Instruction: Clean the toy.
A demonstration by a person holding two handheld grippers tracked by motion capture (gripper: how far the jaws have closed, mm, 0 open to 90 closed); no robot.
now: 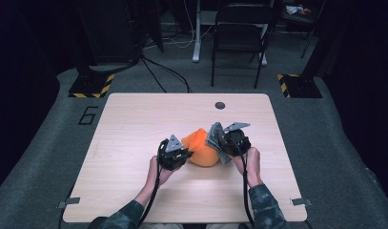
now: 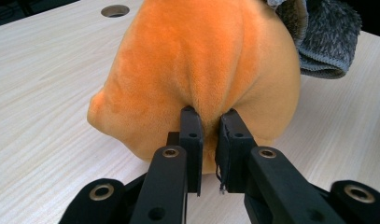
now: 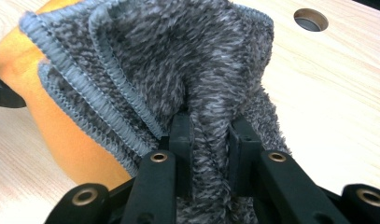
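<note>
I am pinching a fold of the soft orange plush cloth (image 2: 197, 70) in my left tool (image 2: 210, 133), jaws nearly together, while my right tool (image 3: 211, 140) is clamping the fuzzy grey towel (image 3: 178, 70); both are resting mid-way across the pale wooden surface (image 1: 134, 119), touching.

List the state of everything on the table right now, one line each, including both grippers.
Orange plush: resting on the table, a fold pinched at its near side.
Grey cloth: bunched against the orange plush, clamped.
Left gripper: shut on the orange plush.
Right gripper: shut on the grey cloth.
Table: bare wood, round hole near its far edge.
</note>
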